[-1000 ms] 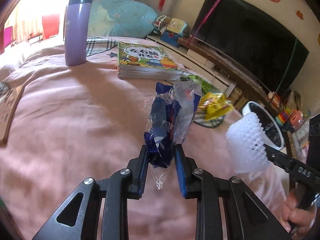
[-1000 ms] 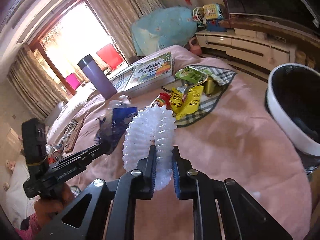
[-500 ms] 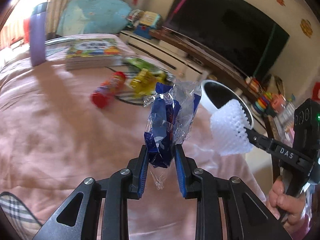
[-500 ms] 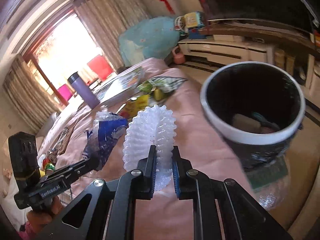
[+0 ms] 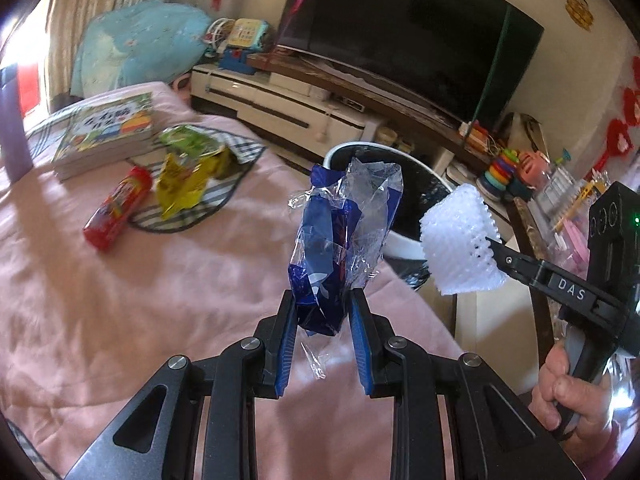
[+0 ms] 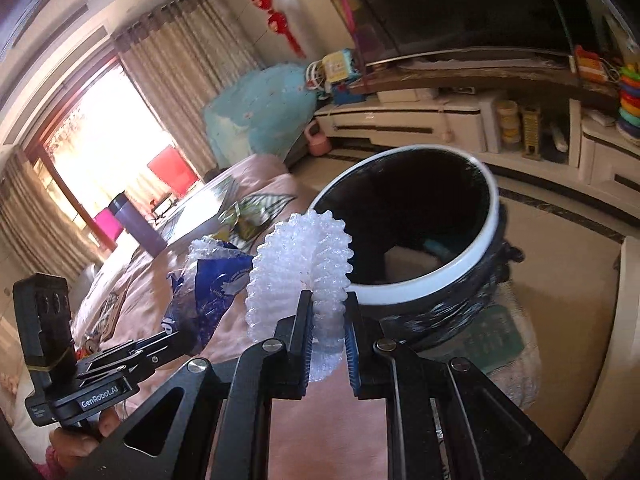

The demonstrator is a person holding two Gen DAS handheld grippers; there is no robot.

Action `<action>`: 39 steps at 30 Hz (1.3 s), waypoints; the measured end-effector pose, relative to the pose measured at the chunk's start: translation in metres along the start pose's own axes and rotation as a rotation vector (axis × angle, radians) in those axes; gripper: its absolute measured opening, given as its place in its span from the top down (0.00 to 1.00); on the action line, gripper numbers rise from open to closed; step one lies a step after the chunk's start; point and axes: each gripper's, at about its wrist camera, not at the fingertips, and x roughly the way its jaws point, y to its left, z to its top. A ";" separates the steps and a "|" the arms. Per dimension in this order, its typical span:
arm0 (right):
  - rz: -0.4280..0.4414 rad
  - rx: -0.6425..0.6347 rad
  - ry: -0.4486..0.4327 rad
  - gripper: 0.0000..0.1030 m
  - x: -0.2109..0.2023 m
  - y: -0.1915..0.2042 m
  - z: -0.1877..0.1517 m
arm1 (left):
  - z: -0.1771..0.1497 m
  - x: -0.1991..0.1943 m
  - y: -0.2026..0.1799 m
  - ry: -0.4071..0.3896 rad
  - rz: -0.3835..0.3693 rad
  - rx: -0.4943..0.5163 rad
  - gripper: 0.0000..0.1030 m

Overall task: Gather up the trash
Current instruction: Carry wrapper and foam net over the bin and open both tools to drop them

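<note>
The left gripper (image 5: 322,300) clamps a blue-and-clear plastic wrapper (image 5: 340,240) at frame centre; the right gripper (image 6: 325,312) pinches a white foam net (image 6: 298,272) (crumpled, upright); the white-rimmed bin (image 6: 494,216) sits just behind both, right of centre; a red tube (image 5: 118,210) lies on the pink bedspread (image 5: 120,300) at left.

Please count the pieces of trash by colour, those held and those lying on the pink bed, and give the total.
Blue: 1, the blue and clear wrapper in the left hand-held gripper
White: 1, the white foam net in the right hand-held gripper
Red: 1, the red tube pack
Yellow: 1, the yellow wrapper
Green: 1, the green wrapper
Total: 5
</note>
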 end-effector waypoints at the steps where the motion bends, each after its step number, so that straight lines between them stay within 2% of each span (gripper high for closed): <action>1: -0.006 0.006 -0.007 0.86 -0.002 -0.005 0.002 | 0.001 0.001 -0.004 0.001 -0.001 0.007 0.76; 14: -0.040 0.029 -0.052 0.86 -0.008 -0.035 0.026 | 0.028 0.034 -0.046 0.026 0.008 0.091 0.76; 24: -0.060 0.025 -0.063 0.86 0.002 -0.050 0.051 | 0.061 0.061 -0.061 0.030 0.011 0.114 0.76; 39: -0.074 0.028 -0.003 0.83 0.034 -0.073 0.079 | 0.093 0.115 -0.074 0.079 0.032 0.123 0.73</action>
